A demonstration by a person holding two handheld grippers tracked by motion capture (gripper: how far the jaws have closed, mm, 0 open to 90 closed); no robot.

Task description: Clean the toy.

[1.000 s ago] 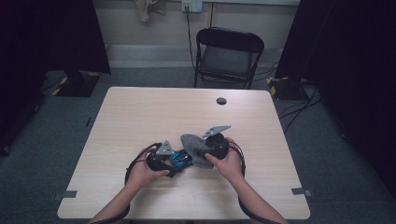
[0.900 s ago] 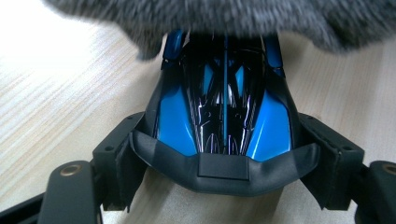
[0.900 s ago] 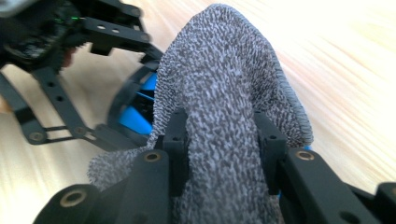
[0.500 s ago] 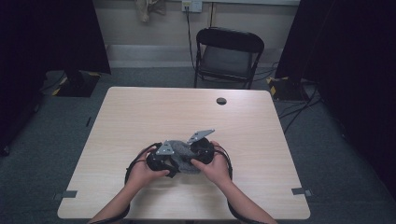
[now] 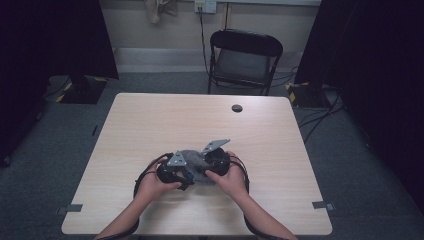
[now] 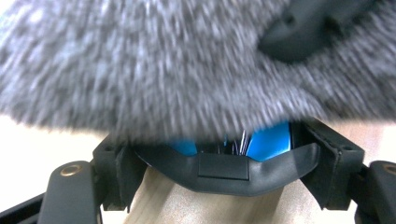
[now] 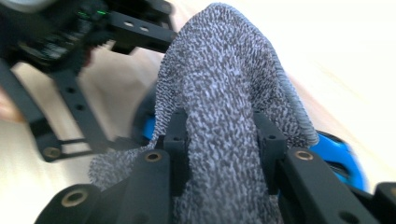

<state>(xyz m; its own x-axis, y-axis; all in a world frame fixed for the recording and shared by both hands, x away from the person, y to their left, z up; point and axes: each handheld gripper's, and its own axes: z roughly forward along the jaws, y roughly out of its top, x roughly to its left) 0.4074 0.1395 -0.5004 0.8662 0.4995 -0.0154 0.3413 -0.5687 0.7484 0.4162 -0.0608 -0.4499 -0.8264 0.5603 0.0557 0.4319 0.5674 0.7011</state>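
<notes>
My right tool (image 7: 219, 154) grips the grey sock (image 7: 224, 93); my left tool (image 6: 224, 163) clamps the blue thing (image 6: 271, 142). I pull the sock over it slowly

Black two-jaw tool (image 7: 219, 154) with brass screws, grey plate, trailing black cable.

Light wood table (image 5: 150, 125) on grey carpet floor (image 5: 350, 165). Black folding chair (image 5: 243, 60) at the far side, just behind the table. Pale wall (image 5: 170, 30) with outlet (image 5: 205, 6); dark curtains (image 5: 60, 35) left and right.
</notes>
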